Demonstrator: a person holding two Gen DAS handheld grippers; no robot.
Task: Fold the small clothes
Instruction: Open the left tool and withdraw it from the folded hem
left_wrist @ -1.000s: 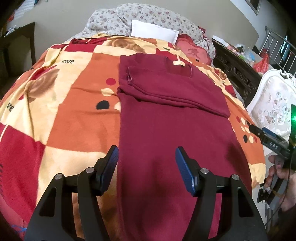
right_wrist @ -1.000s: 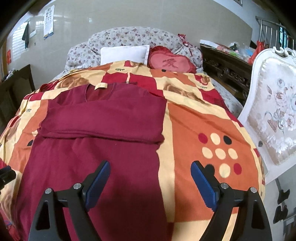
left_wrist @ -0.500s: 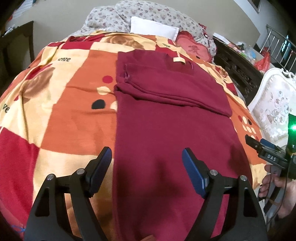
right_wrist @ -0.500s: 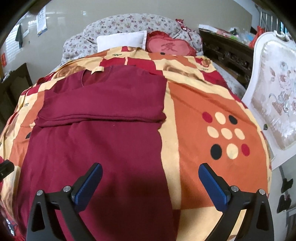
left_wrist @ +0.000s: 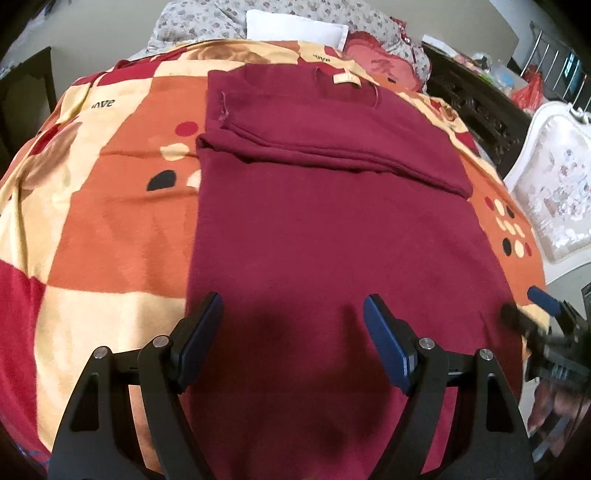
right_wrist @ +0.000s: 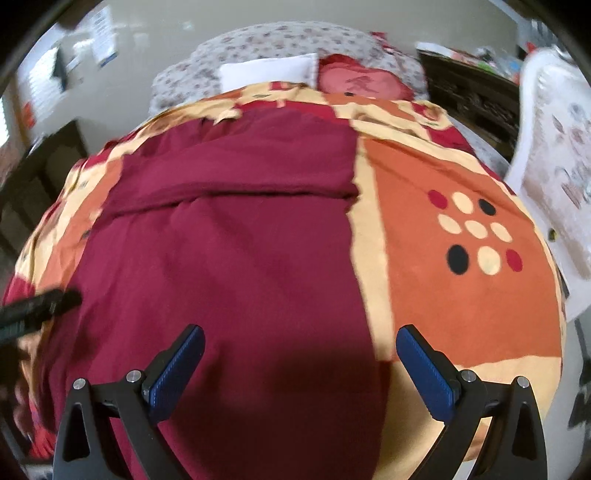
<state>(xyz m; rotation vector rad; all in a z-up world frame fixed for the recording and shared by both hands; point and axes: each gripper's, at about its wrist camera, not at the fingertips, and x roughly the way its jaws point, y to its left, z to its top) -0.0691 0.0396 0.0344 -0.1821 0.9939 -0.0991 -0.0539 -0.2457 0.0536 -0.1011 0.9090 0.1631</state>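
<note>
A dark red long-sleeved top [left_wrist: 325, 229] lies flat on the bed, collar at the far end, with its sleeves folded across the chest in a band [left_wrist: 332, 147]. My left gripper [left_wrist: 293, 325] is open and empty, low over the garment's near left part. My right gripper [right_wrist: 299, 354] is open and empty over the garment's [right_wrist: 229, 258] near right edge. The right gripper's tip shows at the right of the left wrist view [left_wrist: 532, 321]. The left gripper's tip shows at the left of the right wrist view [right_wrist: 44, 302].
The bed carries an orange, cream and red patterned blanket [left_wrist: 110, 221]. A white pillow [left_wrist: 295, 29] and a red cushion [right_wrist: 362, 81] lie at the head. A white upholstered chair [left_wrist: 554, 192] and a dark wooden cabinet [right_wrist: 472, 92] stand to the right.
Both grippers have moved forward and lower toward the garment's near end. Both have stayed open and empty. The garment has not moved.
</note>
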